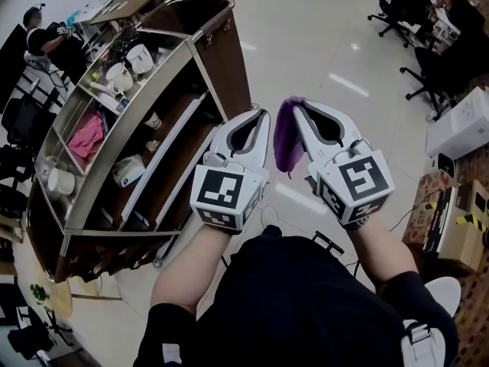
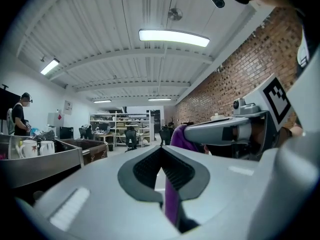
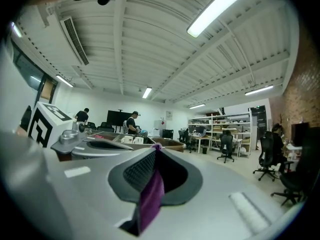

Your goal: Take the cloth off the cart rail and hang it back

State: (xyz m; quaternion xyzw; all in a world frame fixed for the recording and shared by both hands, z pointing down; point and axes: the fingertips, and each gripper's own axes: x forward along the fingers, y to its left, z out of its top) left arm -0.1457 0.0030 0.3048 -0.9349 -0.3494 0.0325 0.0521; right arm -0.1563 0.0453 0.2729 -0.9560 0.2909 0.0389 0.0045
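Purple cloth (image 1: 286, 140), fingers of left gripper (image 1: 263, 115) clamped on it, right gripper (image 1: 299, 105) likewise

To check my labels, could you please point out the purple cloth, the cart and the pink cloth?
purple cloth (image 1: 287, 140), head view, hanging fold's middle
cart (image 1: 225, 52), head view, dark end panel
pink cloth (image 1: 86, 134), head view, its middle

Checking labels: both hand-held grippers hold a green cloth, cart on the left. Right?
No: the cloth is purple, not green; the head view shows it. The left hand-held gripper and right hand-held gripper both hold it, and the cart is on the left.
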